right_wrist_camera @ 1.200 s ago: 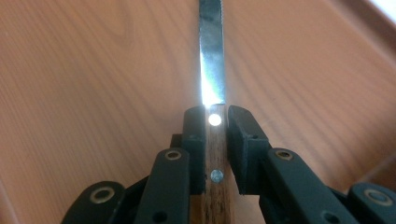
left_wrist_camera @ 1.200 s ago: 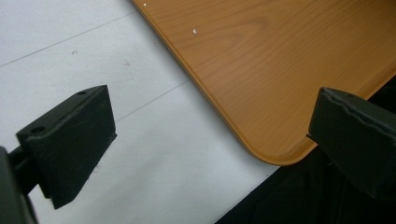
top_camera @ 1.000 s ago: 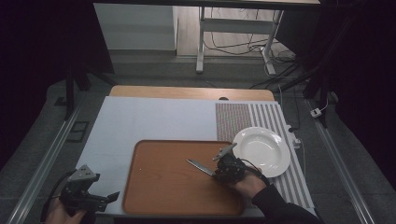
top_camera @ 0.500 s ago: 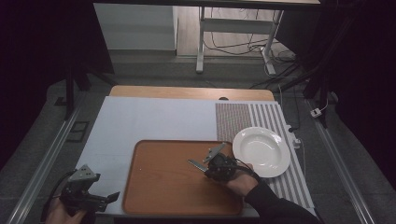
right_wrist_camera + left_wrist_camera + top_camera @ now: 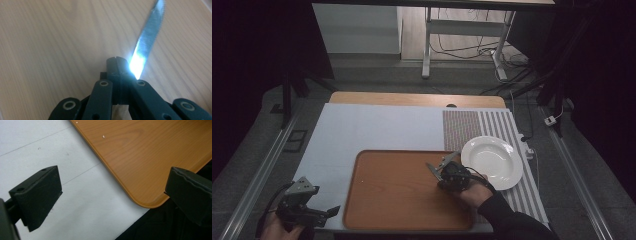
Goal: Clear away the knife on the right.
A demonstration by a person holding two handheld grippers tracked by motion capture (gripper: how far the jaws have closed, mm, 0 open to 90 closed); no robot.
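In the high view, a wooden tray (image 5: 407, 190) lies on the pale mat at the near side of the table (image 5: 377, 125), with a white plate (image 5: 491, 161) just beside its far right corner. The right gripper (image 5: 447, 172) sits over the right part of the tray, a knife (image 5: 432, 168) showing at its tip and slanting toward the tray's far edge. The left gripper (image 5: 329, 212) rests low at the near left corner of the table, just off the tray and apart from the work.

In the left gripper view, the two black jaws stand wide apart with nothing between them; the rounded corner of the tray (image 5: 155, 162) and the pale mat lie below.

In the right gripper view, the right gripper (image 5: 117, 65) has its jaws pressed together, having just closed, and the knife (image 5: 148, 40) runs out from them up and to the right, its serrated blade glaring with reflected light. Whether the pads clamp the handle end or the base of the blade cannot be told. The blade lies close over the tray surface.

The step in hand looks like the pick-up of the knife from the tray. The next move probably calls for a clean lift with the blade kept level, then a carry to the right toward the plate, taking care that the thin steel does not twist or slide in the grip.
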